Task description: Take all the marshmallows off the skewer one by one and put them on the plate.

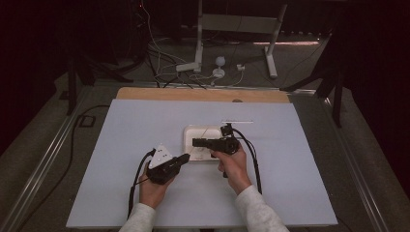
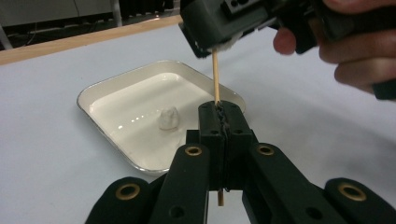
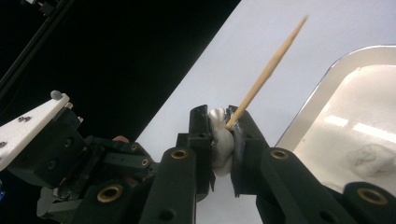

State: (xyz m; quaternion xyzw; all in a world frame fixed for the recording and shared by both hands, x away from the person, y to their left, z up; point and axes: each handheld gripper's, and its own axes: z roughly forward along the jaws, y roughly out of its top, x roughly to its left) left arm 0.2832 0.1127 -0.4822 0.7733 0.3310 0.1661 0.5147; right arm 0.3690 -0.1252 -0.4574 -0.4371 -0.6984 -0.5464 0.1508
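Note:
My left gripper [image 2: 221,108] is shut on a thin wooden skewer [image 2: 215,77] that stands up from its jaws over the near edge of a white tray [image 2: 116,79]. My right gripper [image 3: 219,112] is shut on a soft white lump [image 3: 221,140], and the skewer [image 3: 268,70] goes through that lump and points out beyond it. In the high view both grippers meet over the tray [image 1: 191,133], left gripper [image 1: 186,157] at its front edge, right gripper [image 1: 195,142] above it. A second white lump [image 2: 168,118] lies in the tray.
The tray sits mid-table on a pale blue-white board [image 1: 121,145] with a wooden strip [image 1: 203,94] along its far edge. A thin pale stick [image 1: 237,121] lies just behind the tray. Cables and a white frame stand on the floor beyond.

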